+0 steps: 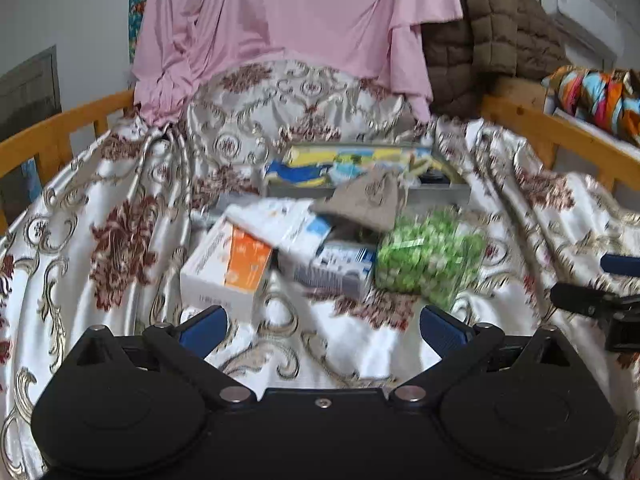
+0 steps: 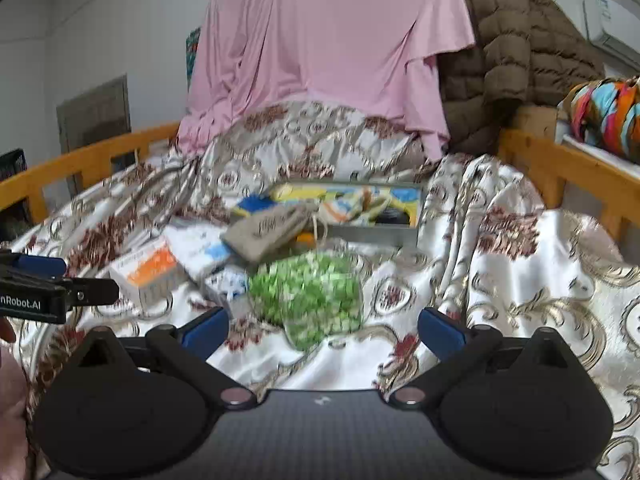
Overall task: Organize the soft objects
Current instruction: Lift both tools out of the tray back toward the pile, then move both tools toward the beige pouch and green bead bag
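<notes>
A bed (image 1: 120,160) with wooden rails carries everything, covered by a glossy floral bedspread (image 2: 540,280) that rumples toward the head end, where a pink cloth (image 1: 300,20) and a brown quilted jacket (image 2: 520,40) are draped. Mid-bed, toward the head, sits a shallow grey tray (image 1: 440,194) holding yellow and blue printed items, and a beige drawstring pouch (image 2: 272,228) leans against its near edge. In front lies a loose cluster: a clear bag of green pieces (image 2: 308,296) toward the right rail, a white and orange box (image 1: 228,268) toward the left, white and blue packets (image 1: 332,264) between them. The left gripper (image 1: 323,326) and right gripper (image 2: 323,326) both hover low over the bedspread at the foot side, fingers spread wide, holding nothing. No pickup looks begun; the step in hand appears to be approach. The green bag lies nearest the right gripper, so the next move probably calls for closing gently on its soft bulk.
</notes>
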Demonstrator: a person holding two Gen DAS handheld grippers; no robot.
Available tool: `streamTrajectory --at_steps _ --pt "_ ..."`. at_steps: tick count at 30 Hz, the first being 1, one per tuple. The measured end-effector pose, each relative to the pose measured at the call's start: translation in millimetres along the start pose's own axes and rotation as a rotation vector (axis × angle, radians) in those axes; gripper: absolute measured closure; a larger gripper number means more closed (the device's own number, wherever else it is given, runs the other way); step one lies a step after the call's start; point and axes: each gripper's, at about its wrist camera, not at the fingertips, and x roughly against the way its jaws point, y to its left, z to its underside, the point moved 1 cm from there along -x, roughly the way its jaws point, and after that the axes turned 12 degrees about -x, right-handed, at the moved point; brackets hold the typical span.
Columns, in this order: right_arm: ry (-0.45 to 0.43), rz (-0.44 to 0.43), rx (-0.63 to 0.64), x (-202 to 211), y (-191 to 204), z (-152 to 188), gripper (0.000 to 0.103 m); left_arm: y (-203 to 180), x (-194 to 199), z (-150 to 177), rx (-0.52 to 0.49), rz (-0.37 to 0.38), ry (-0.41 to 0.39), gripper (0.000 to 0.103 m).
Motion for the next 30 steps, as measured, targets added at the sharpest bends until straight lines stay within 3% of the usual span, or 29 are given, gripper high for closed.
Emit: streamTrajectory --at_steps 10,30 --pt "0.066 -0.021 0.023 -20 7 6 0.000 6 -8 7 -0.009 -0.041 0.051 0.001" --pt "0.036 -0.097 0.170 -63 64 -8 0.000 40 -18 5 0.076 -0.165 -0.024 0.001"
